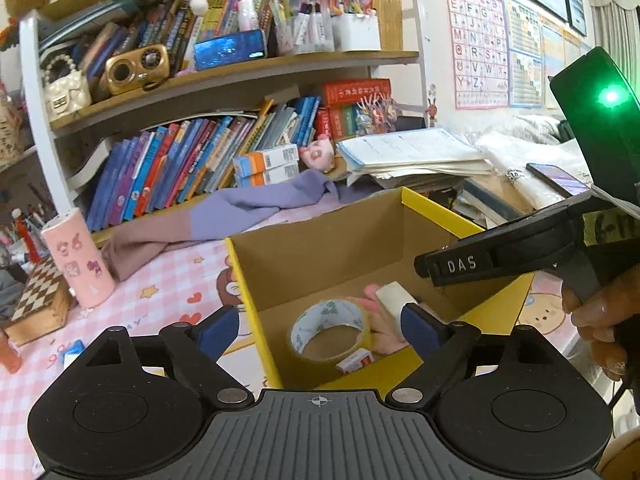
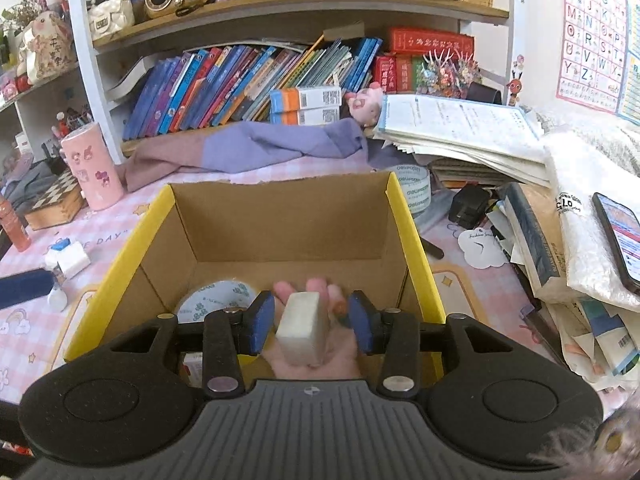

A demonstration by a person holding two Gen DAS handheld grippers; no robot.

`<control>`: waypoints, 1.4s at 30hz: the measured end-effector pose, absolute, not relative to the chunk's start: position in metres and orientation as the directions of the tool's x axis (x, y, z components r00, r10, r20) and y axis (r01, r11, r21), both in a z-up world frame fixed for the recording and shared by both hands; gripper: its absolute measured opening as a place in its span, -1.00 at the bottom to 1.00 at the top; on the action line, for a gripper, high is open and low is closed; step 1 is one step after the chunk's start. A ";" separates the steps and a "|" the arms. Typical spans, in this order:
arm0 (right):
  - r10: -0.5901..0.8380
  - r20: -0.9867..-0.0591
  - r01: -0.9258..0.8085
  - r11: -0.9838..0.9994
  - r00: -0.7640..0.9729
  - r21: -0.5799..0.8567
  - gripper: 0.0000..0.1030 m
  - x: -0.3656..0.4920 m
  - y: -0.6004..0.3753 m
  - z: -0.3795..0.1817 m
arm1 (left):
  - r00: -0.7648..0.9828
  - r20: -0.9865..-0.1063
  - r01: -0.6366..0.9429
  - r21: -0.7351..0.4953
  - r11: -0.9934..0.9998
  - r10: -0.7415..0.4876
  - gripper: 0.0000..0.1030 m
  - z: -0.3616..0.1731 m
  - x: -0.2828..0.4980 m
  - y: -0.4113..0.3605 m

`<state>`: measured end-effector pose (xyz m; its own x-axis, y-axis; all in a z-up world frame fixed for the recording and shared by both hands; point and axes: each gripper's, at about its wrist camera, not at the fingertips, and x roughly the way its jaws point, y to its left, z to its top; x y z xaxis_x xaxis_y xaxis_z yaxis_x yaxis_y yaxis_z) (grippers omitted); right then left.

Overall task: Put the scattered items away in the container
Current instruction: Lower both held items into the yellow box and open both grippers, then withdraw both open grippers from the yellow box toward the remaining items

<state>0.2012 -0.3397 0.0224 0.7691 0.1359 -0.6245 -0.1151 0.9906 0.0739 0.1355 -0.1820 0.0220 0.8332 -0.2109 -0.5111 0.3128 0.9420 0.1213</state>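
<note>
Low in the middle of the right wrist frame, the right gripper (image 2: 311, 322) hangs over the yellow-rimmed cardboard box (image 2: 416, 248), fingers spread apart, the pale rectangular eraser block (image 2: 301, 328) lying loose between them inside, while the left gripper (image 1: 320, 330) waits open above the roll of printed clear tape (image 1: 330, 330), presumably clearing room.

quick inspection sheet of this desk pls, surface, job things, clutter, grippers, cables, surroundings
surface: pink checked tablecloth, crowded.
job's things: yellow cardboard box holds a tape roll, white block on a pink hand-shaped toy, small red-white packet.
clutter: white-blue bits, pink tumbler, purple cloth, paper stack, phone.
grippers: left hand-held gripper open; right hand-held gripper open over the block.
cables: nothing seen.
surroundings: bookshelf, alphabet poster.
</note>
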 end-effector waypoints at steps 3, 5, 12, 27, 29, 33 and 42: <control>0.123 -0.608 -0.103 0.992 0.784 0.069 -0.20 0.198 -0.335 0.026 | 0.845 -0.495 0.297 0.116 0.948 -0.204 0.77 0.025 0.128 -0.173; 0.112 -0.598 -0.091 0.994 0.794 0.065 -0.19 0.194 -0.331 0.028 | 0.850 -0.484 0.296 0.108 0.949 -0.210 0.78 0.028 0.124 -0.167; 0.075 -0.571 -0.059 0.997 0.818 0.046 -0.14 0.178 -0.315 0.036 | 0.848 -0.459 0.339 0.088 0.937 -0.263 0.82 0.032 0.111 -0.155; 0.033 -0.558 -0.033 0.999 0.829 0.010 -0.11 0.137 -0.268 0.042 | 0.847 -0.436 0.361 0.053 0.931 -0.304 0.83 0.035 0.080 -0.110; 0.023 -0.554 -0.023 1.000 0.832 0.008 -0.10 0.130 -0.264 0.043 | 0.846 -0.433 0.368 0.049 0.929 -0.312 0.83 0.035 0.075 -0.105; 0.005 -0.548 -0.004 1.000 0.836 0.004 -0.09 0.117 -0.258 0.045 | 0.843 -0.428 0.380 0.042 0.924 -0.327 0.84 0.036 0.067 -0.098; -0.032 -0.553 0.040 0.999 0.833 0.002 -0.02 0.088 -0.248 0.046 | 0.833 -0.433 0.395 0.031 0.918 -0.344 0.86 0.035 0.048 -0.080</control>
